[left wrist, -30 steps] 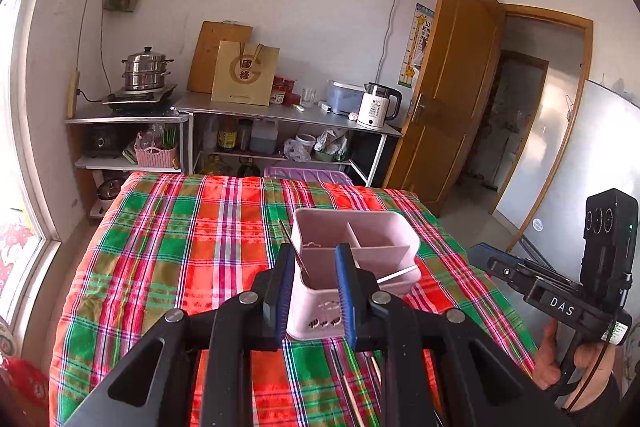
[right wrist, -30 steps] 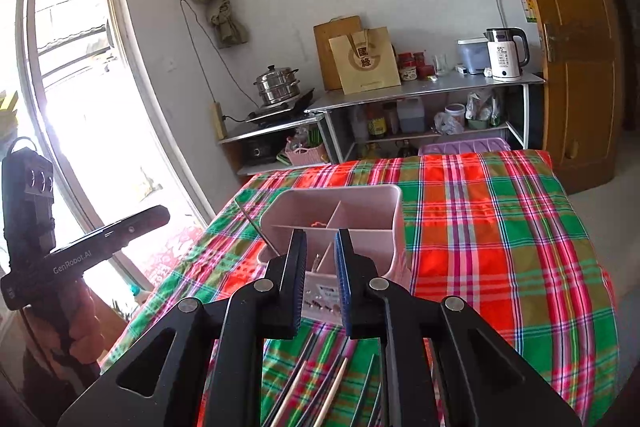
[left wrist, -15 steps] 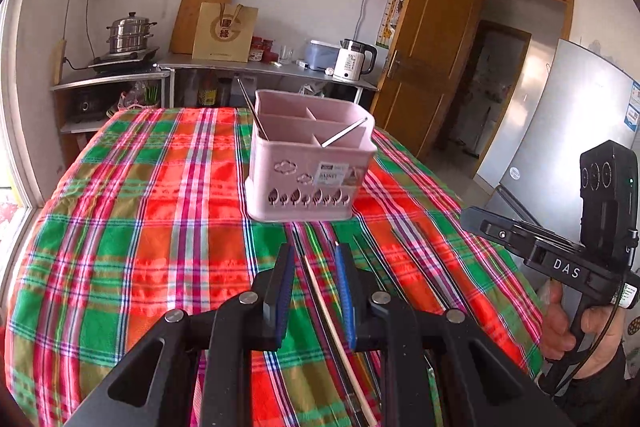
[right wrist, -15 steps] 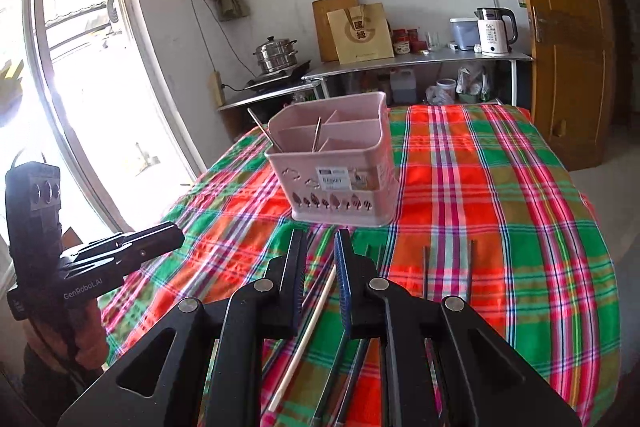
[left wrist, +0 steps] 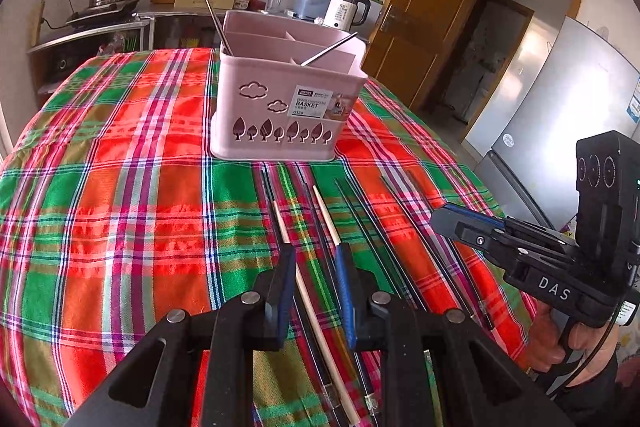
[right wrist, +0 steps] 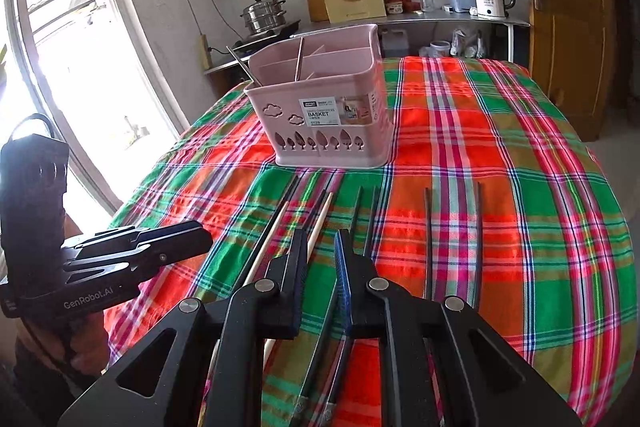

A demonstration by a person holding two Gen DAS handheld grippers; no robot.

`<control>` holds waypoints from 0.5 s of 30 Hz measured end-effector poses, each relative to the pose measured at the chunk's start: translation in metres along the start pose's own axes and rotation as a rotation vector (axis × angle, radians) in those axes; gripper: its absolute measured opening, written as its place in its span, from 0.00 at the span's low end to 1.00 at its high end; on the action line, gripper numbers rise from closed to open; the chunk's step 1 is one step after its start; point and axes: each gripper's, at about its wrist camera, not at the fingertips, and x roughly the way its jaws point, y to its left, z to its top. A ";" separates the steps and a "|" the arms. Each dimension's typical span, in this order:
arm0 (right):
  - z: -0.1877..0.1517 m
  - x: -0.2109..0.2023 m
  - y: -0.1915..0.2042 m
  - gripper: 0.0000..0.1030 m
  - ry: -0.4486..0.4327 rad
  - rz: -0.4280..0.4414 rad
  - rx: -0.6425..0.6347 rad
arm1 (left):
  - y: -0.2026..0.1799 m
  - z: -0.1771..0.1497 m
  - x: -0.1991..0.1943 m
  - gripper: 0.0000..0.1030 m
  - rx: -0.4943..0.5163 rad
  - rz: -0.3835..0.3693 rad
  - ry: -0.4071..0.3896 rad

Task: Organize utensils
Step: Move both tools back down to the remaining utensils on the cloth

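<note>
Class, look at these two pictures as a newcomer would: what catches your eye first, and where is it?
The pink basket stands mid-table on the bright plaid cloth, two metal sticks leaning inside. Chopsticks lie in rows on the cloth before it. Both grippers, left and right, hover open over them.

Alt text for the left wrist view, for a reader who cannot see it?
Open left tongs hover over chopsticks lying on a plaid tablecloth. Behind them stands a pink utensil basket holding two metal utensils; the right tongs show at the right.

black gripper, blue pads, silver screws
</note>
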 end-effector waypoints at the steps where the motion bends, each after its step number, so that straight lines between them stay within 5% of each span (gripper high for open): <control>1: 0.001 0.002 -0.001 0.14 0.006 0.000 0.001 | 0.001 0.001 0.004 0.20 -0.005 0.001 0.010; 15: 0.013 0.042 -0.015 0.14 0.082 -0.053 -0.010 | 0.024 0.034 0.049 0.20 -0.011 0.101 0.063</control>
